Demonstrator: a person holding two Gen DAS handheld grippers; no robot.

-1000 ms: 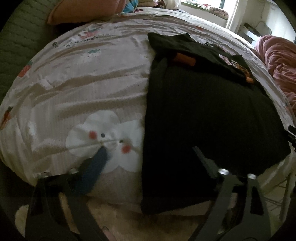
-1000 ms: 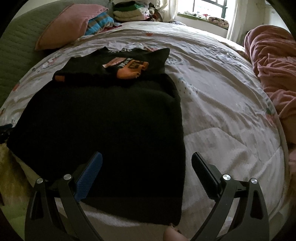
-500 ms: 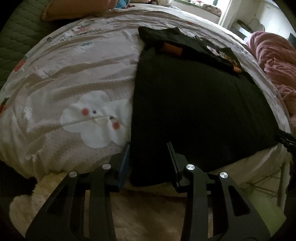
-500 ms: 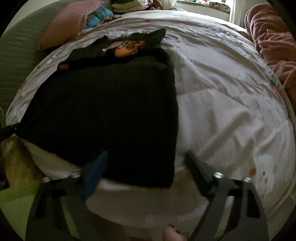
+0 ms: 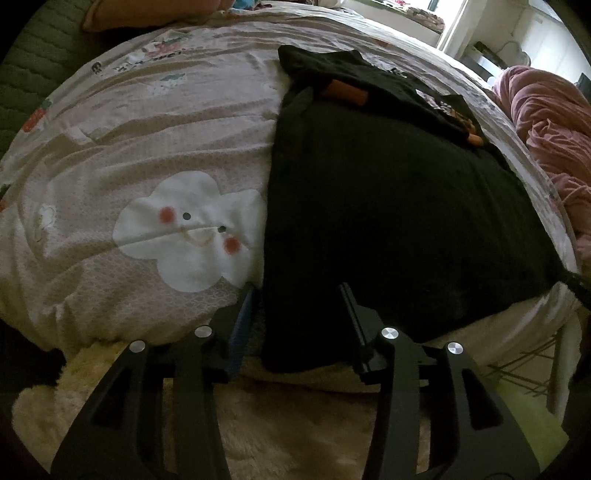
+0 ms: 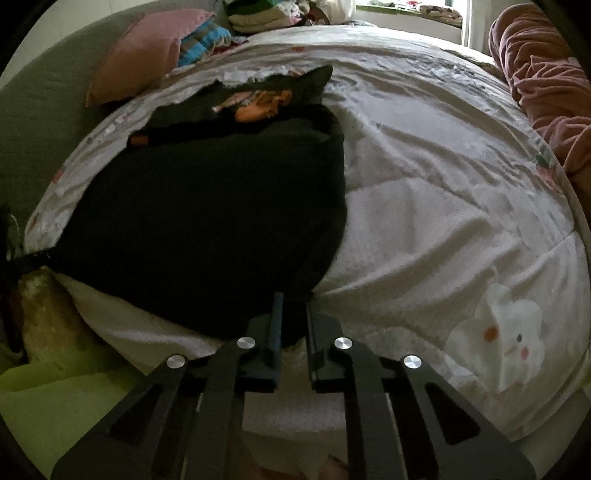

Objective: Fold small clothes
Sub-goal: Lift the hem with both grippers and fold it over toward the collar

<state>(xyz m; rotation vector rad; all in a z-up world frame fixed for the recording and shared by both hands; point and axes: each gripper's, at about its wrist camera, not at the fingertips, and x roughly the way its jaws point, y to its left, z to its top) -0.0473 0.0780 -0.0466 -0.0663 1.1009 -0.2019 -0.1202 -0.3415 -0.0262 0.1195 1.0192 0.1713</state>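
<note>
A black garment lies flat on the bed, its orange-trimmed sleeves folded across the far end. In the left wrist view my left gripper straddles the garment's near left corner. Its jaws are opening, the blue pad stands just outside the cloth edge, and neither pad visibly presses. In the right wrist view the garment reaches the bed's front edge. There my right gripper is shut on the near right corner, and the cloth bunches up between its pads.
The cloud-print duvet covers the bed. A pink blanket is heaped at the right. A pink pillow and folded clothes lie at the far side. A fluffy rug is below the bed edge.
The left jaws narrowed around the garment's near left corner and shifted right over it. The right jaws went from wide open to shut on the near right corner, puckering the cloth.
</note>
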